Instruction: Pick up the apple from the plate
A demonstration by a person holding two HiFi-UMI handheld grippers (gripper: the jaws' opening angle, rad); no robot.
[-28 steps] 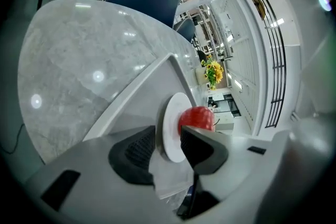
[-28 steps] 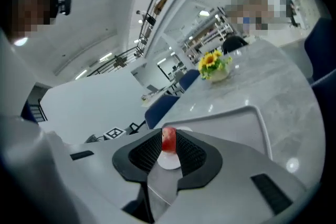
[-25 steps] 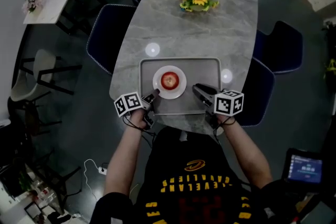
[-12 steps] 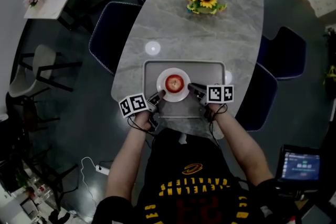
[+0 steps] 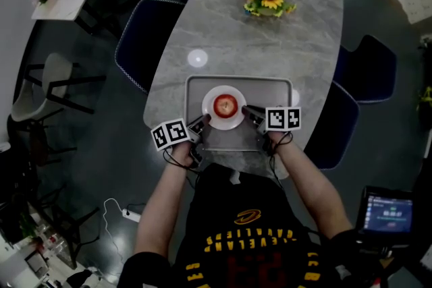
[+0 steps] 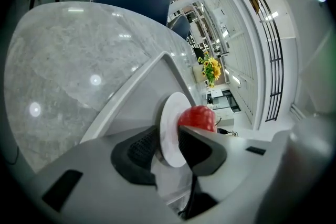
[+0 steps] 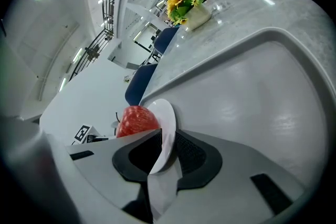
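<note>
resting at the centre of a white plate (image 5: 223, 90) on a grey tray (image 5: 271, 92), the red apple (image 5: 225, 104) is seen. the plate's rim is clamped at 8 o'clock by the left gripper (image 5: 204, 120), whose jaws have just been closing, and at 4 o'clock by the right gripper (image 5: 246, 110).

Reaches forward with left forearm (image 5: 160, 202) and right forearm (image 5: 312, 195) bare and angled in toward each other, each hand closed round a gripper's handle. Points the left gripper (image 5: 202, 121) forward and down, jaws just closed further, pads now against both faces of the plate (image 6: 169, 128) rim between them. Tilts the right gripper (image 5: 248, 111) down likewise from the other side, jaws pinched on the opposite rim.
</note>
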